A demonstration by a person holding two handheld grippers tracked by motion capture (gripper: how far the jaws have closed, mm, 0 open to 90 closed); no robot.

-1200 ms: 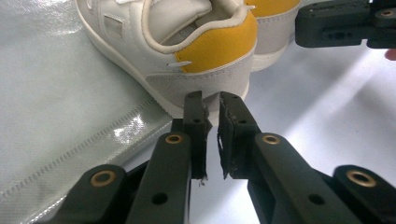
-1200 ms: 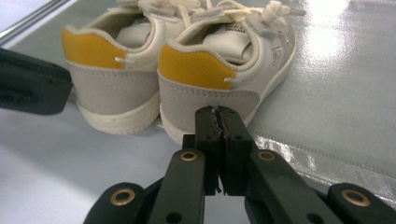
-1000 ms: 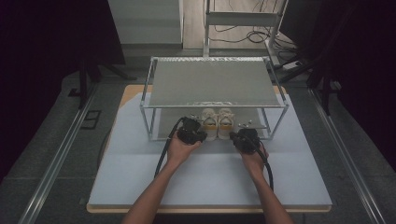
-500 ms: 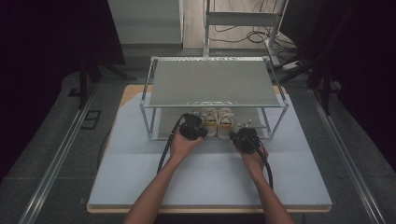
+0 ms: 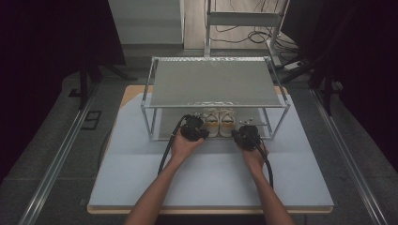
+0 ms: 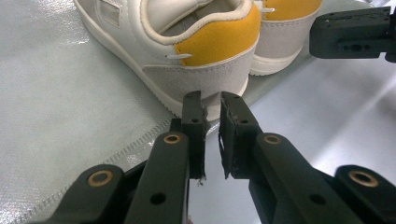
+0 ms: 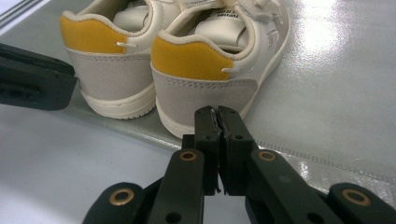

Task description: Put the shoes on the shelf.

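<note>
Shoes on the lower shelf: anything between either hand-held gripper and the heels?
Nothing visible. The left hand-held gripper faces one shoe's heel, the right hand-held gripper the other shoe's, each close behind.

shoes [image 5: 218, 121] under rack [image 5: 213, 84] | left claw [image 5: 196, 127], right claw [image 5: 244, 134] at heels

You have a pair of small shoes [image 5: 218, 122] on the lower shelf [image 5: 164, 126] of the metal rack [image 5: 216, 82], heels toward you; they stand upright, side by side and touching; each is cream-white with a grey suede heel panel, a yellow collar patch and a pale sole; your left shoe [image 6: 187, 51] sits just beyond the shelf's front edge; the right shoe [image 7: 210, 65] lies level with it.
</note>
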